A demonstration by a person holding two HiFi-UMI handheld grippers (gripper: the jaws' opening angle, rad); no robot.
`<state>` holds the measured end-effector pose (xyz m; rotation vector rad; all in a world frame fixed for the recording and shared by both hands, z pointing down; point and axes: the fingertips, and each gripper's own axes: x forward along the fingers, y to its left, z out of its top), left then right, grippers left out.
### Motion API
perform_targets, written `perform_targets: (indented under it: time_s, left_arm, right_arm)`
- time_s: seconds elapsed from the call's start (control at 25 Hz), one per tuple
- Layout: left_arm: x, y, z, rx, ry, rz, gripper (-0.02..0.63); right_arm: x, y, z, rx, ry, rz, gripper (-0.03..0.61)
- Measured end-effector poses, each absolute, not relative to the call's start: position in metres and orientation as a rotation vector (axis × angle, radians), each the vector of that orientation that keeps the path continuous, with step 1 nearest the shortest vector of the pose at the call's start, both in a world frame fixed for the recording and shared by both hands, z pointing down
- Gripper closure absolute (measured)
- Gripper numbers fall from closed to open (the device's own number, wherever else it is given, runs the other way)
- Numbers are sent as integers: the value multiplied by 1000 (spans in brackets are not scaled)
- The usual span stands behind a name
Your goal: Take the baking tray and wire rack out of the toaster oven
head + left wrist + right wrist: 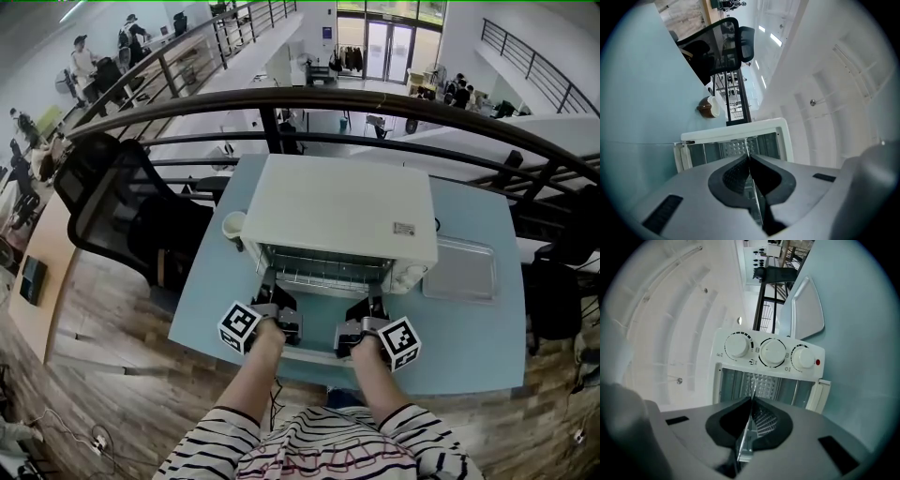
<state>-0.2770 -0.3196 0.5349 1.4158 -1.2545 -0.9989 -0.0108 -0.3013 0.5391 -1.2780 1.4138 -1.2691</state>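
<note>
Pale blue worktop (211,295) stands on a mezzanine with a wood-plank floor (89,314), a dark railing (375,101) behind it, a black mesh chair (112,202) at its left, and an open hall beyond. On it sits a white toaster oven (342,211) with its door dropped open. The wire rack (323,274) lies in the oven's mouth. The left tongs (749,158) and right tongs (751,402) are each pressed together on its front edge. The baking tray (459,270) lies flat just right of the oven. A white mug (232,225) stands at the oven's left.
</note>
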Motion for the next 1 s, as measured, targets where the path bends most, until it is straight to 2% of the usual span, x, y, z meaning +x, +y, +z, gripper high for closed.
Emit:
perform_targets:
  time_s: [1.0]
  left_arm:
    - [-282,-181,538,1401,-1164,-1118,591]
  right_arm:
    - [-16,-168,547,-1196,1426,-1289,549]
